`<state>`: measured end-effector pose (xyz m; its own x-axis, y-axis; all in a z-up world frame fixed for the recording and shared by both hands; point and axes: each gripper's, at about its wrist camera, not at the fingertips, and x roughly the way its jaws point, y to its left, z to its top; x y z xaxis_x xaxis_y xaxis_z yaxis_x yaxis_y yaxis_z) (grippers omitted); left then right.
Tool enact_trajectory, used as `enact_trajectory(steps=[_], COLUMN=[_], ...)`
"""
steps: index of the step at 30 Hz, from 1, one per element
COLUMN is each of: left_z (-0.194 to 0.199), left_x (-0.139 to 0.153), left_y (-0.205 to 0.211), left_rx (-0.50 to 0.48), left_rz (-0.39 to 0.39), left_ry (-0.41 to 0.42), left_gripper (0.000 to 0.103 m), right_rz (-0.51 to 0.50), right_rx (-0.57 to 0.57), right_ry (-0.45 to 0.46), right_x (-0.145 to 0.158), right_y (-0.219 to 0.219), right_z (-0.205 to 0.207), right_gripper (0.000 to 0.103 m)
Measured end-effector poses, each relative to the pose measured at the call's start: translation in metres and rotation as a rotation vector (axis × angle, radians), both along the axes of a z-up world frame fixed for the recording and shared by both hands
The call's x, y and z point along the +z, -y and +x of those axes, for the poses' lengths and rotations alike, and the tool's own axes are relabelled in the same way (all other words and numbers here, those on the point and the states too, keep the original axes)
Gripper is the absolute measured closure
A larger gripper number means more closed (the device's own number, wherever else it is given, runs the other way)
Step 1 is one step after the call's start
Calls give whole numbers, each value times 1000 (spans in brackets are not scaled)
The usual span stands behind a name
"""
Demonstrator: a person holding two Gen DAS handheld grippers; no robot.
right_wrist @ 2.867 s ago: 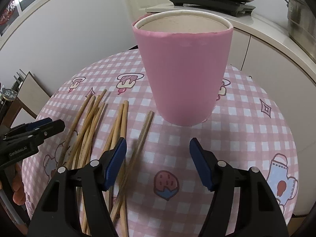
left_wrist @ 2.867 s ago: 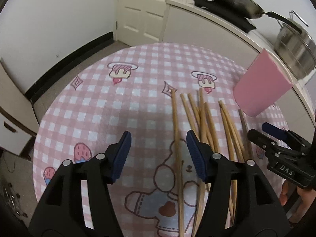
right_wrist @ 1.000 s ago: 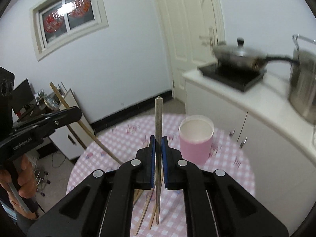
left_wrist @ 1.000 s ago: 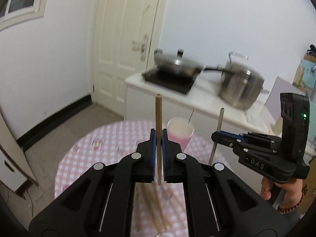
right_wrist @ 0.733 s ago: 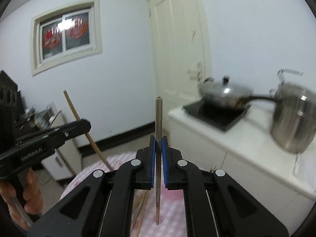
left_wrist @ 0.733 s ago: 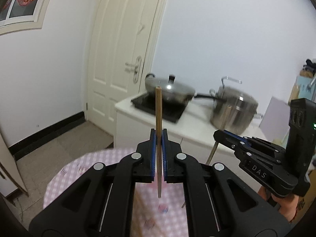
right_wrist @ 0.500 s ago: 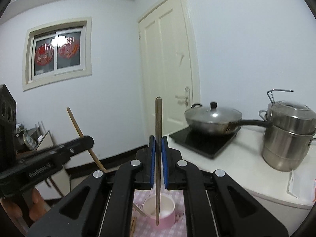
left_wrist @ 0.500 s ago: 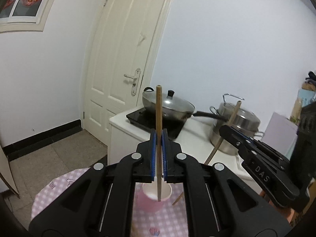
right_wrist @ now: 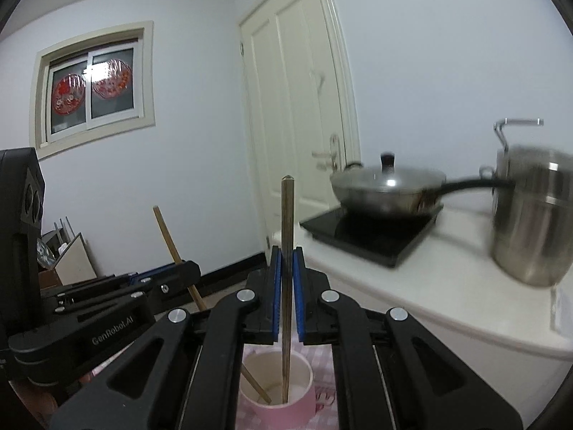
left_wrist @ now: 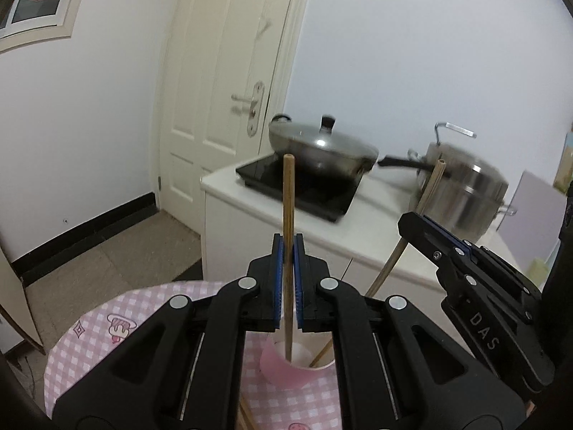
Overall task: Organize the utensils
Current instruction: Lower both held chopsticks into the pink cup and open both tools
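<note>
Both chopstick tips have entered the pink cup (right_wrist: 275,399) (grippers clamped, upright).

So there's a round table with a pink-and-white checked cloth (left_wrist: 89,326) (little cartoon prints on it). A pink cup with a white inside (left_wrist: 286,371) stands on it, toward the far edge. A few wooden chopsticks (left_wrist: 247,416) lie flat on the cloth just on the near side of the cup, mostly hidden.

Left tool (left_wrist: 287,279) clamped tight, right tool (right_wrist: 286,286) clamped tight, both raised, side by side
</note>
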<state>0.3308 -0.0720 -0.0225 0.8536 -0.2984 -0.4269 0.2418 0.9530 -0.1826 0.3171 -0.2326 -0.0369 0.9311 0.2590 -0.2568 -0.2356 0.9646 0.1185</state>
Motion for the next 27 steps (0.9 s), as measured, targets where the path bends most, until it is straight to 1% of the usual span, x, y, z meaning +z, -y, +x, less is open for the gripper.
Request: enact_trajectory(steps=[4, 10, 12, 21, 22, 25, 27], left_z=[3, 6, 6, 3, 1, -4, -8], left_x=[-15, -27, -28, -28, -27, -26, -24], left_y=[3, 4, 4, 3, 4, 5, 6], left_rx=[-4, -24, -35, -70, -70, -81, -88], left_rz=[20, 40, 44, 61, 65, 74, 79], left_ry=[-29, -69, -84, -140, -142, -150, -150], left_gripper=[97, 97, 96, 96, 96, 96, 96], right_rz=[7, 22, 22, 26, 27, 26, 25], right_rx=[4, 3, -5, -9, -8, -14, -19], right_ry=[-40, -87, -84, -123, -127, -131, -131], right_x=[-13, -26, -27, -24, -24, -23, -21], right_y=[2, 7, 8, 10, 10, 10, 11], right_z=[0, -2, -3, -9, -11, -16, -19], right_gripper=[98, 98, 98, 95, 94, 87, 79])
